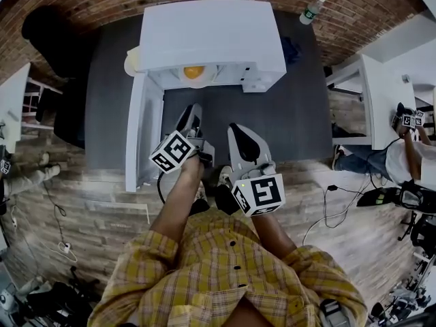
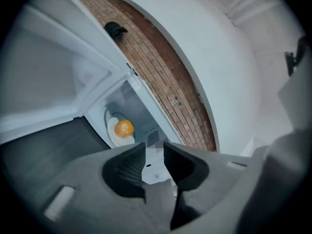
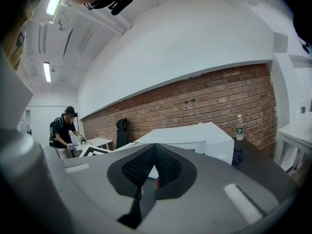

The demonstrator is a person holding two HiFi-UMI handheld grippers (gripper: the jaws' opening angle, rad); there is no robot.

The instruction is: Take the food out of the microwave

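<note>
A white microwave point(image 1: 211, 36) stands on a dark table point(image 1: 300, 114), its door point(image 1: 136, 135) swung open to the left. Inside, an orange piece of food point(image 1: 193, 71) lies on a white plate point(image 1: 197, 82). The left gripper view looks into the cavity at the same food point(image 2: 125, 127) and plate point(image 2: 113, 135). My left gripper point(image 1: 191, 118) hovers in front of the opening, rolled to one side, open and empty point(image 2: 155, 152). Beside it to the right, my right gripper point(image 1: 237, 133) is shut with nothing in it point(image 3: 155, 147) and faces the microwave point(image 3: 195, 135).
A water bottle point(image 1: 311, 9) stands at the table's back right corner. A white desk point(image 1: 381, 94) is to the right, with a person point(image 1: 409, 148) beyond it. A black chair point(image 1: 51, 39) is at the back left. Cables lie on the wooden floor point(image 1: 340, 203).
</note>
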